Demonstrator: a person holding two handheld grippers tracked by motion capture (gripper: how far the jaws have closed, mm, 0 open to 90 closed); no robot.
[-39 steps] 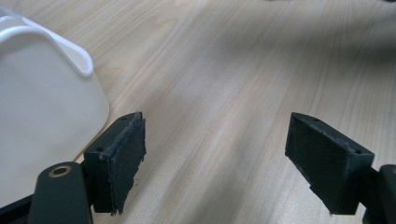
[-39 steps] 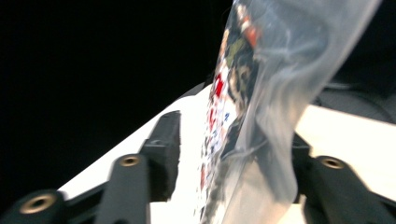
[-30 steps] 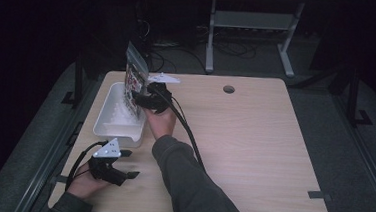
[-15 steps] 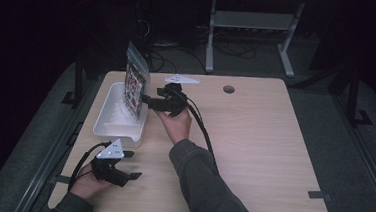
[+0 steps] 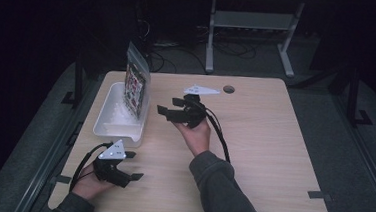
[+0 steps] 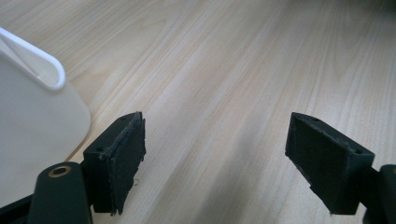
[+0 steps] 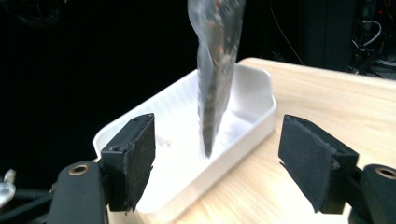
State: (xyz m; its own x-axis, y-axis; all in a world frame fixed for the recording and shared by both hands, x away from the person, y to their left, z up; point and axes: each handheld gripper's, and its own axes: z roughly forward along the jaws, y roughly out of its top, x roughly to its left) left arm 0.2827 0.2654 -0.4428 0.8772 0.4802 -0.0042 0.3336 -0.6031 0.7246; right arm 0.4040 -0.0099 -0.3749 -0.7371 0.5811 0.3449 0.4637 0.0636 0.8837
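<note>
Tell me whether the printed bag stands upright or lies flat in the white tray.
Upright: the printed bag stands on its bottom edge inside the white tray, rising well above its rim.

Your right hand-held gripper [image 5: 167,110] hangs open and empty just beside the printed bag [image 5: 137,85], which stands upright in the white tray [image 5: 105,125]. Your left hand-held gripper [image 5: 134,165] rests open on the counter [image 5: 273,152].

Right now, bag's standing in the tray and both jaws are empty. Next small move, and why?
Probably draw the right gripper a little farther from the bag. Its jaws have just been opening with nothing between them, and the bag stands upright in the white tray, leaning on its wall, so a brush could tip it.
</note>
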